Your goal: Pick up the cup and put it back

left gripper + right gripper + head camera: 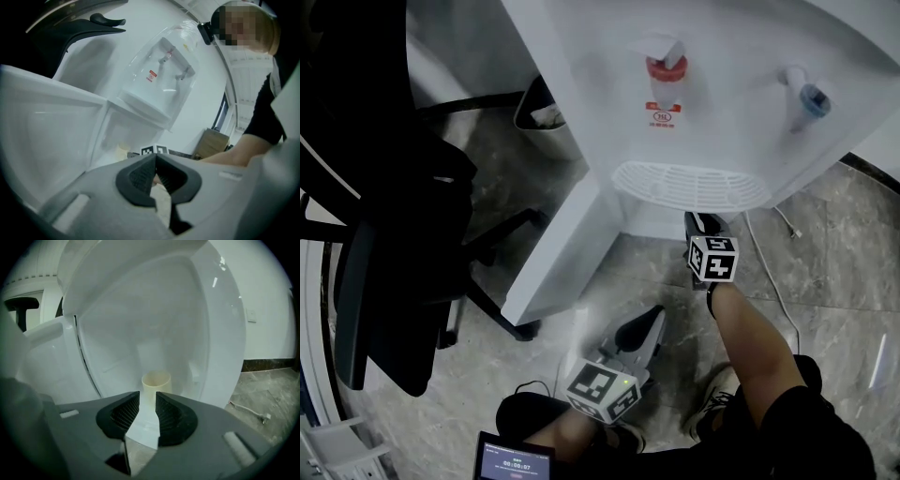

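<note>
Grey stone floor lies beneath the work; no tabletop is involved. Nearest the person, the left tool hangs low over the floor, its jaws closed tip to tip with nothing gripped. Further forward, the right tool points slightly down into the open lower compartment of the white water dispenser, whose door stands swung out to the left in the head view. The right tool's jaws stand narrowly apart and empty. The cup, a pale paper one, stands upright on the compartment's base, just beyond the jaw tips and in line with the gap, untouched.

Assessment: the approach to the pick is in hand, and nothing is lifted. The next move calls for a short advance so that the pads flank the cup wall. A wider opening is probably needed first, as the gap looks narrower than the cup. A light closure should follow, to avoid crushing the cup.
</note>
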`<state>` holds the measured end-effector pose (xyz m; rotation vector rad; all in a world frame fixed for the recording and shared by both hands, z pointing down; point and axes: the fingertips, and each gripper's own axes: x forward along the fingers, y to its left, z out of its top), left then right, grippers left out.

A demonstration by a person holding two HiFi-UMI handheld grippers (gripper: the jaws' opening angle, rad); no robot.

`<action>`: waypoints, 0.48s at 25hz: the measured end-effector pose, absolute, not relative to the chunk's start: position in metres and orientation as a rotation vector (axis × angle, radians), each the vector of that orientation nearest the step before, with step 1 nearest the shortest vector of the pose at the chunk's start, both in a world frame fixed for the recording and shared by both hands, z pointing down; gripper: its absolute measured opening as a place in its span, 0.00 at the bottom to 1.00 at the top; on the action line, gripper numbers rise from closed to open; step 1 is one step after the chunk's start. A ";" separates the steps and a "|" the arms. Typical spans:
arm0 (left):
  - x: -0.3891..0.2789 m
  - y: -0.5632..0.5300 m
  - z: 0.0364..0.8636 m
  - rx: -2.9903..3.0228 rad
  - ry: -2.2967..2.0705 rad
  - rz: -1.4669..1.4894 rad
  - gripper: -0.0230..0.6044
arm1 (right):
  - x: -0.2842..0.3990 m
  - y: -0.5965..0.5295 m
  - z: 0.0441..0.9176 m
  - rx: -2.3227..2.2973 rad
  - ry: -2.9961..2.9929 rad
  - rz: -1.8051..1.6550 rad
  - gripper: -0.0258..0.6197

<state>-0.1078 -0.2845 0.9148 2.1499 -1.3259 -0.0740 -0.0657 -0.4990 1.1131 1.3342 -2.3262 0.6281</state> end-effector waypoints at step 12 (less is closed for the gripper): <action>-0.116 -0.274 0.911 2.120 -1.305 -0.122 0.05 | -0.072 -0.537 1.177 1.340 -2.193 0.698 0.23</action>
